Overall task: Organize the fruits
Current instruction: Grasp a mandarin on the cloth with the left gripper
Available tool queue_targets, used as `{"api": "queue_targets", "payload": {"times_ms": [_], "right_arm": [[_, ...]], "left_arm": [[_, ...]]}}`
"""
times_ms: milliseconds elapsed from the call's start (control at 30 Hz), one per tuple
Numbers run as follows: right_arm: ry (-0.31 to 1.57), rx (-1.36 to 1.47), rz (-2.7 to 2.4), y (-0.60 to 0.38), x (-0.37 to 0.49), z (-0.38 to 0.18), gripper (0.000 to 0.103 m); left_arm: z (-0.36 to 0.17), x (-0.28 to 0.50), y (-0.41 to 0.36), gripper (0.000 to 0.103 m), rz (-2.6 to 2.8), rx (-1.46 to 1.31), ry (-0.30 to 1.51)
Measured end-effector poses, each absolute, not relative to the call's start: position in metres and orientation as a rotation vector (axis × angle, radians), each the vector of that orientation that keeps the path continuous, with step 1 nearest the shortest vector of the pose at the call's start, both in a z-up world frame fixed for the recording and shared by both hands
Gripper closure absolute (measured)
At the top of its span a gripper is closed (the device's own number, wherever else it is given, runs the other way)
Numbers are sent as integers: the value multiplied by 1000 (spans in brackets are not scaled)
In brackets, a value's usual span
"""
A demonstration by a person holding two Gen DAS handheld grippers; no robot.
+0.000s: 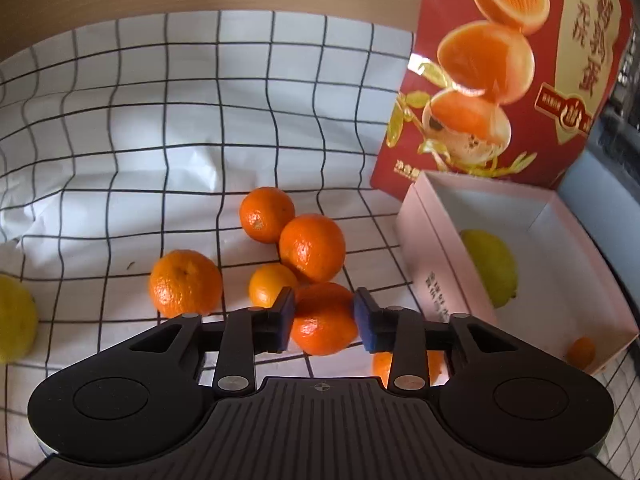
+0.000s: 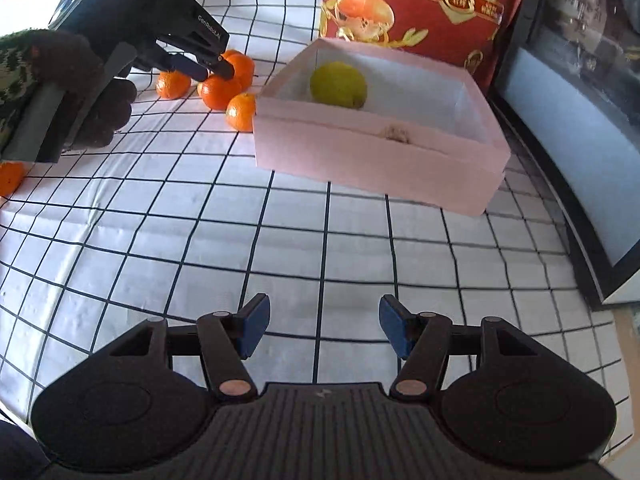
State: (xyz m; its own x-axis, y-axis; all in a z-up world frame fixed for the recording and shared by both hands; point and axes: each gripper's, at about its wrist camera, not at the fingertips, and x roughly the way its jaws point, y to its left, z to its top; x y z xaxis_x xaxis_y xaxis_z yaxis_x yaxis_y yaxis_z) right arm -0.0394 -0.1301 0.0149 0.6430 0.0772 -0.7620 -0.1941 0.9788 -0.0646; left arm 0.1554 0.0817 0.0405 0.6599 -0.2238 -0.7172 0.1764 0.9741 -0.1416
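Observation:
Several tangerines lie in a cluster on the checked cloth. My left gripper (image 1: 324, 320) stands open around the nearest tangerine (image 1: 323, 330), its blue pads close on either side of the fruit. From the right wrist view the left gripper (image 2: 214, 68) hangs over that same tangerine (image 2: 218, 90), held by a gloved hand (image 2: 96, 112). A pink box (image 1: 432, 240) to the right holds a lemon (image 1: 490, 266) and a small tangerine (image 1: 581, 352). My right gripper (image 2: 322, 328) is open over bare cloth, nothing between its fingers, in front of the pink box (image 2: 372, 160).
A red printed bag (image 1: 500, 72) stands behind the box. Another lemon (image 1: 14, 320) lies at the far left and a stray tangerine (image 2: 10, 178) near the cloth's left side. A dark-framed panel (image 2: 560, 160) borders the right.

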Motion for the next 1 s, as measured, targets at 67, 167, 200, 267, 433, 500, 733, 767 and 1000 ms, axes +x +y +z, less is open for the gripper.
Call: {"api": "queue_targets", "payload": {"times_ms": [67, 167, 200, 267, 433, 500, 733, 767, 1000], "right_arm": [[859, -122, 150, -132, -39, 14, 42], [862, -108, 150, -133, -39, 14, 42], [863, -108, 151, -133, -39, 14, 42], [861, -114, 157, -133, -39, 14, 42], [858, -133, 162, -131, -40, 15, 42], [850, -143, 173, -129, -39, 18, 41], [757, -211, 259, -102, -27, 36, 42], [733, -220, 283, -94, -22, 41, 44], [635, -265, 393, -26, 44, 64, 67]], "left_arm": [[38, 159, 83, 45, -236, -75, 849], [32, 158, 79, 46, -289, -73, 879], [32, 156, 78, 47, -288, -71, 862], [33, 155, 78, 52, -291, -63, 844], [37, 144, 86, 56, -264, -90, 828], [37, 127, 98, 56, -266, -109, 816], [37, 38, 160, 56, -174, -211, 829], [36, 25, 170, 56, -155, -228, 829], [32, -29, 206, 56, -50, -286, 806]]}}
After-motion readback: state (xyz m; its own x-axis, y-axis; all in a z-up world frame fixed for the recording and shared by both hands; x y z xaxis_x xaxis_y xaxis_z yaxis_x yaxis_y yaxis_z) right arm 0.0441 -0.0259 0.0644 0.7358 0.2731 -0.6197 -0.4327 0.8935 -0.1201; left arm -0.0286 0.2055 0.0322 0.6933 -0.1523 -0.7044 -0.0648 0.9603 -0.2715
